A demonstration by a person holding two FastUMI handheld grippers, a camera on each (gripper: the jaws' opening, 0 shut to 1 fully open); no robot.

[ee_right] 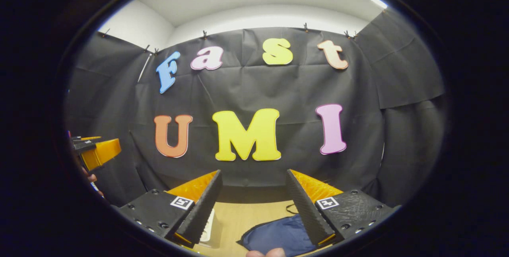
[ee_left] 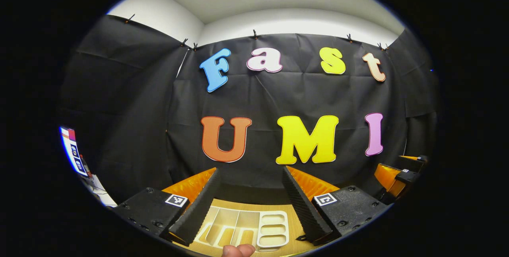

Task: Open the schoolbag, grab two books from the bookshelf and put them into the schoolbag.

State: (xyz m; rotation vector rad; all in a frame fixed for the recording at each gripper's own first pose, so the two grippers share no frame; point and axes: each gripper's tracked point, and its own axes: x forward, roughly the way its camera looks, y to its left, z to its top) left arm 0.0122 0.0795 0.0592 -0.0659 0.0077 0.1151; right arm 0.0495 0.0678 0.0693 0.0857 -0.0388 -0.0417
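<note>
Left hand-held gripper point(ee_left: 251, 195): fingers spread wide, holding nothing, touching nothing, raised above the counter point(ee_left: 296, 225). Right hand-held gripper point(ee_right: 254, 197): likewise wide apart, empty, hovering over the schoolbag point(ee_right: 278, 235). Two hand-held grippers in all, each seen from the other's camera as well, at the frame edge, well apart. One schoolbag, dark blue, lying flat on the wooden counter just below the right fingers, nearer the right-hand one. One white divided tray point(ee_left: 246, 229) on the counter beneath the left gripper, with several long slots and three short ones. One fingertip point(ee_left: 237, 250) at the bottom rim of each view. Books and bookshelf: cannot tell where. Counter's far edge close against the black cloth wall; open air ahead of both grippers.
</note>
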